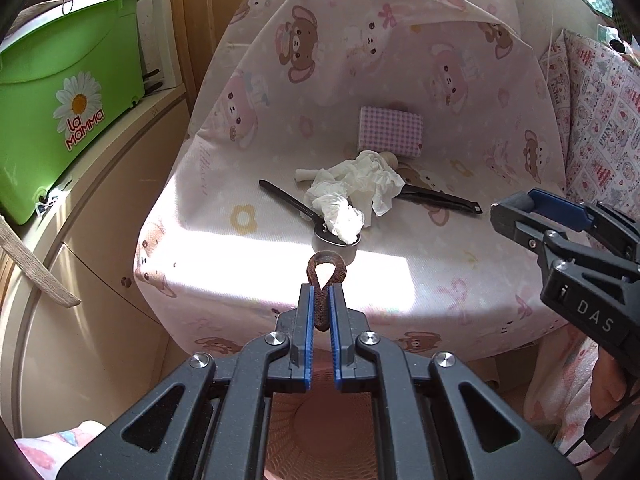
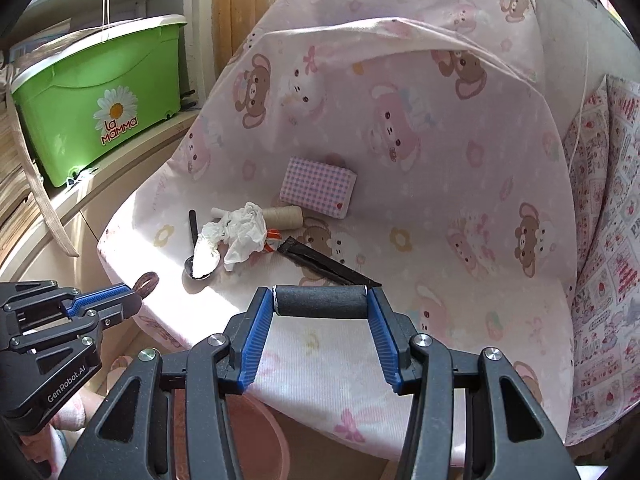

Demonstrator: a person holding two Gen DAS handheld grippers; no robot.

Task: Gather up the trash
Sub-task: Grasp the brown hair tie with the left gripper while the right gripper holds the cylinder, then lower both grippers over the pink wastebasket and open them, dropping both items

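My left gripper (image 1: pixel 322 304) is shut on a small brown loop of band (image 1: pixel 328 276), held above the front edge of the pink print cushion (image 1: pixel 400 292); the loop (image 2: pixel 146 281) also shows in the right wrist view, at the left gripper (image 2: pixel 134 294). My right gripper (image 2: pixel 320 302) is shut on a dark grey foam cylinder (image 2: pixel 320 301), clamped endwise between its pads; it shows at the right edge as the right gripper (image 1: pixel 516 210). On the cushion lie crumpled white tissue (image 1: pixel 356 192), a black spoon (image 1: pixel 296 204), a cardboard tube (image 2: pixel 282 216) and a black strip (image 2: pixel 328 266).
A pink checked box (image 1: pixel 390 130) stands behind the tissue. A pink ribbed basket (image 1: pixel 320 420) sits on the floor below my left gripper. A green lidded bin (image 1: pixel 68 100) rests on a cream ledge at the left. A patterned pillow (image 1: pixel 600 120) leans at the right.
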